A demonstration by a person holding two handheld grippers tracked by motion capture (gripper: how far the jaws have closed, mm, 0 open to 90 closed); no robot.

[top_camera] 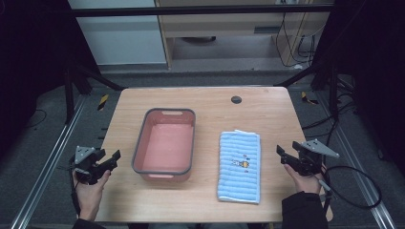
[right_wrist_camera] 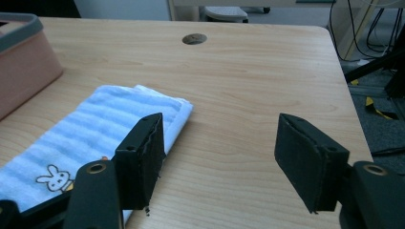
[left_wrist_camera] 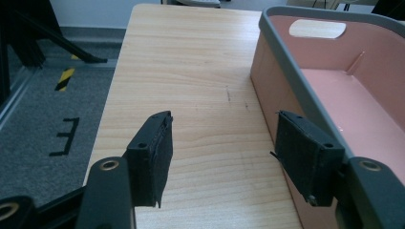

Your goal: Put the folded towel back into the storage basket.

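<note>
Two items: a folded light-blue striped terry towel (top_camera: 239, 166) and a pink rectangular plastic tub with a grey rim (top_camera: 140, 143) lie side by side on the table, apart from each other.
Towel position: flat on the right half of the table, long side running away from the person, between the tub and the right gripper (top_camera: 282, 155).
Towel detail: a small printed rabbit figure (right_wrist_camera: 51, 177) sits near the middle of the cloth; a white edge shows at its far end.
Tub position: left of centre, upright, with a handle cut-out (left_wrist_camera: 317, 29) in its far wall; nothing shows inside it.
Right gripper: held in the person's right hand (top_camera: 304, 182) at the right edge of the table, near the towel but not touching it; jaws released and wide apart, nothing between them. In the right gripper view one jaw stands in front of the towel's edge.
Left gripper (top_camera: 111, 160): held in the person's left hand (top_camera: 90, 191) at the left edge of the table, near the tub's left wall; jaws released and wide apart, bare wood between them.
Table: a light wood-grain rectangular table top (top_camera: 210, 102) with a round dark cable port (top_camera: 236, 99) near its far edge.
Surroundings: grey carpeted floor (top_camera: 43, 138) with yellow-and-black tape marks (top_camera: 102, 101), and black frame struts around the table.
</note>
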